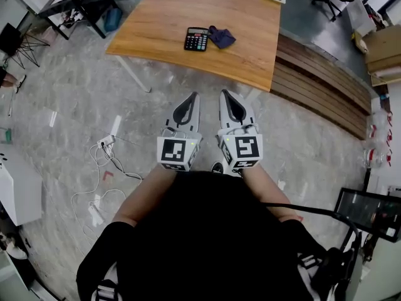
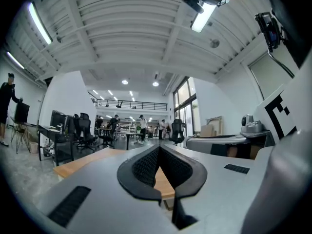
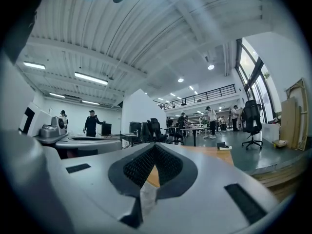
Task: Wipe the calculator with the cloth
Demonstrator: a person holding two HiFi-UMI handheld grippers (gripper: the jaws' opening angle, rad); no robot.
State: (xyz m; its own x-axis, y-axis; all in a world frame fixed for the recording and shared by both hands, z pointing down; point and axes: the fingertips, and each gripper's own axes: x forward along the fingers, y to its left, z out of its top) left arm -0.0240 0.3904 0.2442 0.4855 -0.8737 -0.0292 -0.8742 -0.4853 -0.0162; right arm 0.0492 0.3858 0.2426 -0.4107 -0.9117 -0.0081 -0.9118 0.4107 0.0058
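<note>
The wooden table (image 1: 207, 11) is standing ahead of the person on the grey floor (image 1: 75, 93). Only the head view is showing its whole top. The gripper views are catching just a strip of wood behind their jaws, and beyond it a long hall with office chairs (image 2: 83, 128) and people standing (image 3: 92, 122). The left gripper (image 1: 192, 99) and right gripper (image 1: 227, 96) are being held side by side, well short of the table. Each one's jaws are pressing together on nothing. The calculator (image 1: 196, 39) is lying towards the table's near edge, with the dark blue cloth (image 1: 221, 37) crumpled just beside it on its right. Only the head view is showing these two.
</note>
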